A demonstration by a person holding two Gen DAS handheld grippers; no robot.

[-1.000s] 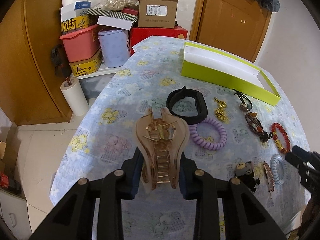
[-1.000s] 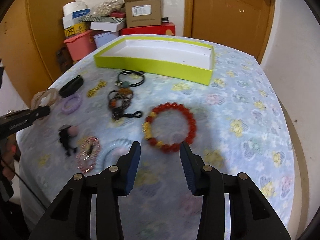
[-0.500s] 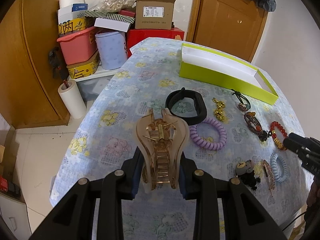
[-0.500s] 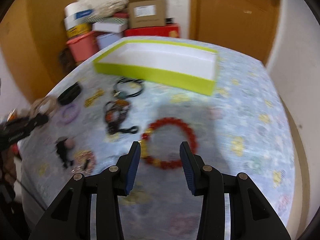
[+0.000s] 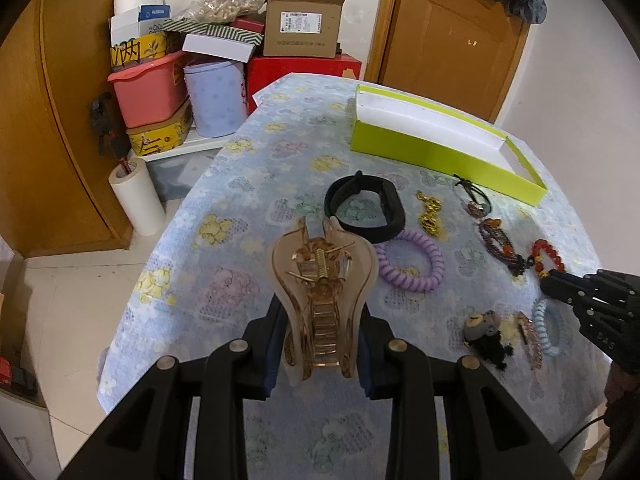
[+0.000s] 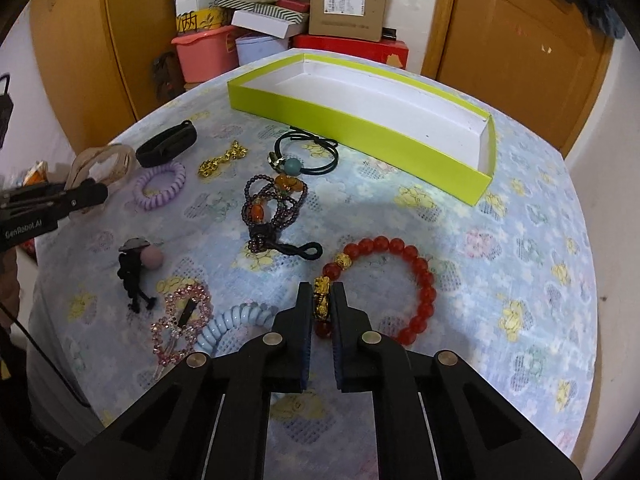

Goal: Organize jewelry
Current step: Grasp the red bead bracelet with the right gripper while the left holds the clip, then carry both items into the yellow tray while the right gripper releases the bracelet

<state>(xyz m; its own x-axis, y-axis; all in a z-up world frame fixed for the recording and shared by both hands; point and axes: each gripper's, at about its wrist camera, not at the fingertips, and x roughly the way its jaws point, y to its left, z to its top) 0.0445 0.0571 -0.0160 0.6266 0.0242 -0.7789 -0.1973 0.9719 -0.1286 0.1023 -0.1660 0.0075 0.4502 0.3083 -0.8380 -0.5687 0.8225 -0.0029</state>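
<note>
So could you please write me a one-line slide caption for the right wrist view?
Right hand-held gripper shut on the red bead bracelet at its gold charm, the empty green box waiting beyond.

Both grippers are showing matte black plastic: the left gripper (image 5: 322, 332) and right gripper (image 6: 322, 312) are each carrying 2 flat fingers (image 6: 304, 320) with dark blue pads, 4 brass-coloured round screws, and white "GenRobot.AI" lettering is showing on the left one's side.

On the table (image 6: 520, 240) before us, the open box (image 6: 404, 136) lies farthest back; nearer, left to right, we see a wristband (image 6: 166, 145), a chain (image 6: 222, 159), a cord bracelet (image 6: 306, 156), and nearest, a bead bracelet (image 6: 416, 276).
</note>
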